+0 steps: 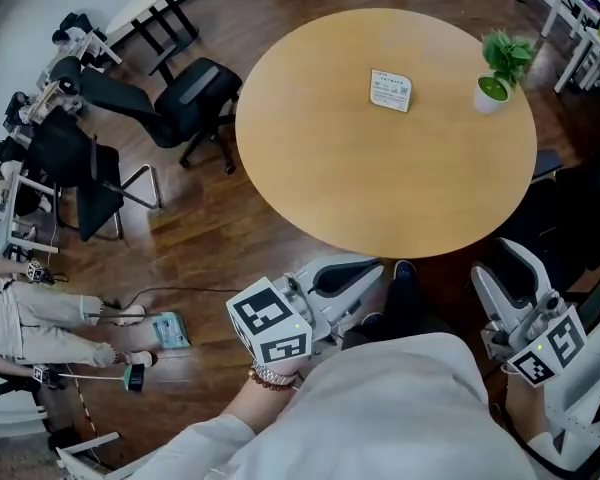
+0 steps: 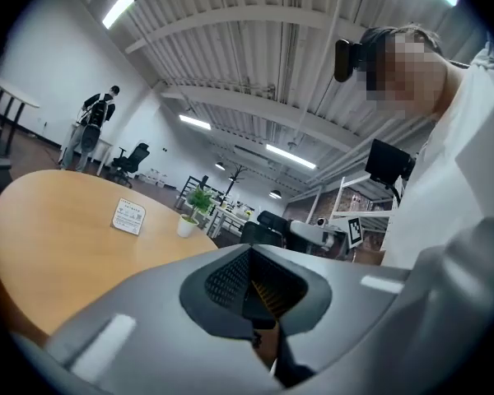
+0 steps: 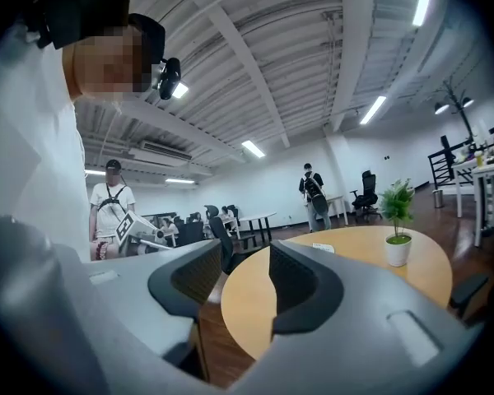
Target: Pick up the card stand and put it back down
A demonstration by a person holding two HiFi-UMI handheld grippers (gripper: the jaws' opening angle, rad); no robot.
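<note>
The round wooden counter [image 1: 380,178] fills the middle of the room, and almost all of it is bare. Both grippers hang off its near edge, well apart from anything on it. The left gripper [image 2: 249,253] has its fingers closed tip to tip on nothing. The right gripper [image 3: 245,260] has its fingers wide apart, with only the counter visible through the gap.

On the far right side a small white pot [image 1: 490,94] holds a leafy green plant [image 1: 507,53].

The card stand [image 1: 390,90] sits left of the pot on the far half of the counter, its printed white face leaning back. It looks light, stiff and probably slick-faced, so it may skid or tip if nudged. I'd pinch it across its thin top or side edge.
</note>
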